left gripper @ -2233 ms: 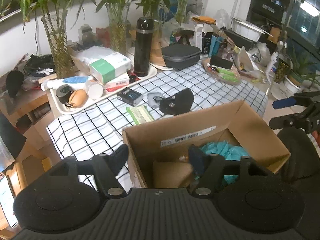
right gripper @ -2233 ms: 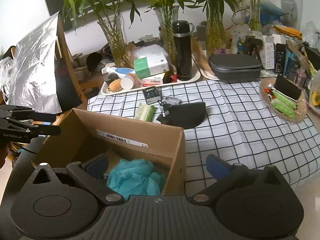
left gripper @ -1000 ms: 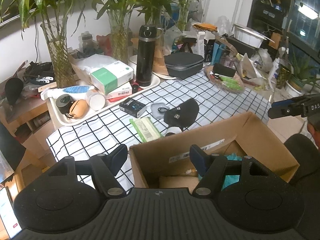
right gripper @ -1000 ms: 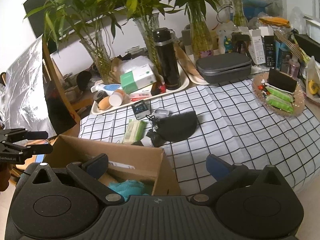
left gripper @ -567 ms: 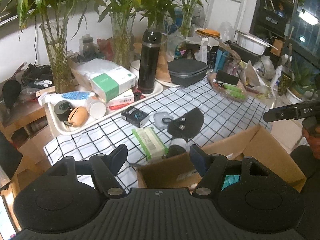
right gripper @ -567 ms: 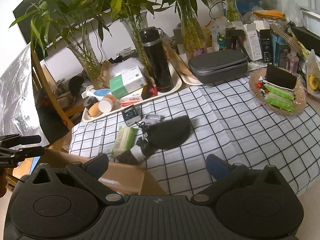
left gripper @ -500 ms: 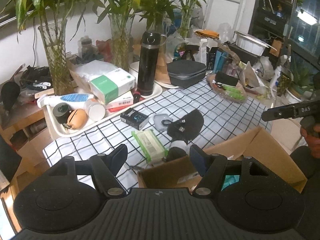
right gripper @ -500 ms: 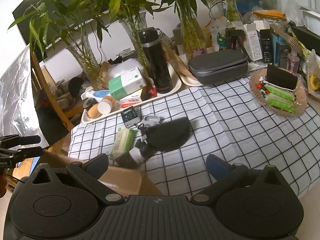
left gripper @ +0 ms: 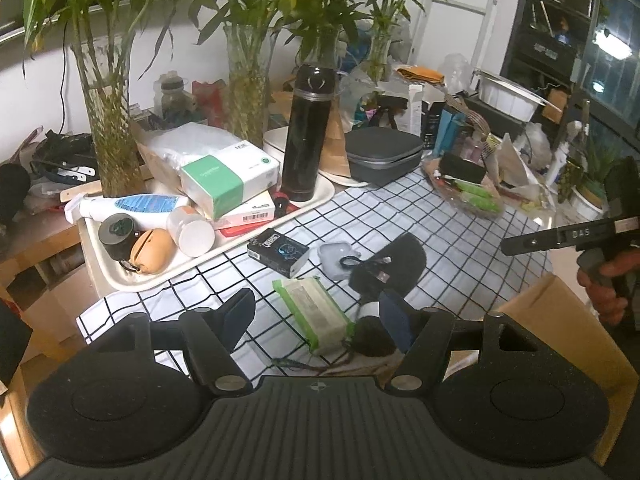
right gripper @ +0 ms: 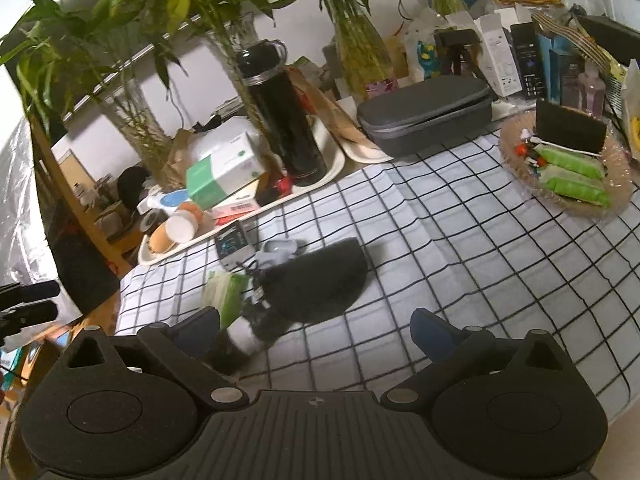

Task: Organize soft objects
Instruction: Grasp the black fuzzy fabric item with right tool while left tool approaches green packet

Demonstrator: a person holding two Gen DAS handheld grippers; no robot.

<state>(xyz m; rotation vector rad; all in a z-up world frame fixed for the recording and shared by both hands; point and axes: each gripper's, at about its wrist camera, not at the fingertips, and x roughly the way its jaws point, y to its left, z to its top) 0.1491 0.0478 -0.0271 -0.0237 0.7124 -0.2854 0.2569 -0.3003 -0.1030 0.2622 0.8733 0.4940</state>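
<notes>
While both grippers' jaws gape empty, the right gripper [right gripper: 316, 330] may snag the cable [right gripper: 256, 294] beside the sock [right gripper: 244, 338].

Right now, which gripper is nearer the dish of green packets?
Right. The right gripper faces the dish directly; the left gripper is farther off, beyond the black pouch.

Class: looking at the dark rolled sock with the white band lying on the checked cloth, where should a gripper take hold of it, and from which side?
Grip the sock across its white band, the narrow middle, from above, jaws spanning its width. It lies flat with the wipes pack close alongside.
</notes>
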